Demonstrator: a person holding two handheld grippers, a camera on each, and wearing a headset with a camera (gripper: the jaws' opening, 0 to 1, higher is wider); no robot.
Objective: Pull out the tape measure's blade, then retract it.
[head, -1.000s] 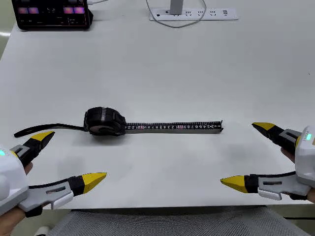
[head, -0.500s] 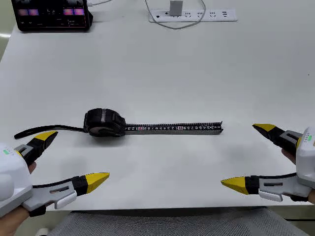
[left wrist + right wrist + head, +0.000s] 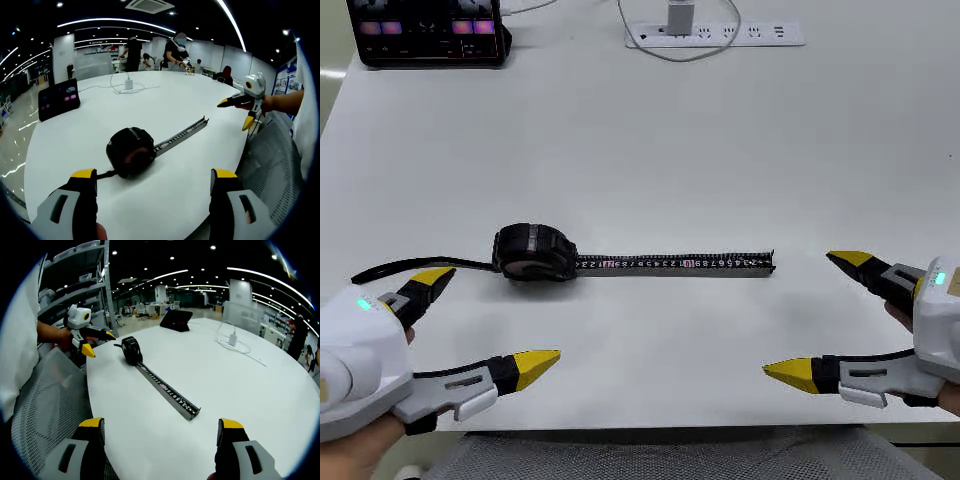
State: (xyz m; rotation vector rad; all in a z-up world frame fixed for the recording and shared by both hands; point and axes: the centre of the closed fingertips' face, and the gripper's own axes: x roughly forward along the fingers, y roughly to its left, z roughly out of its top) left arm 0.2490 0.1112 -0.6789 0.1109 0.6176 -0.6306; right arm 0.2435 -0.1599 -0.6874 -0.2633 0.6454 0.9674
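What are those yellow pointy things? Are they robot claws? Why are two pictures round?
No robot here. A person holds a pinching tool, called a gripper, in each hand: the left gripper and the right gripper. Both are open and hold nothing. The flat picture comes from a camera on the person's head, looking down. The round pictures come from small cameras riding on each gripper, looking out between its yellow tips. On the white table lies a black tape measure, its blade pulled out toward the right gripper. At the far edge sit a dark tablet and a white power strip.
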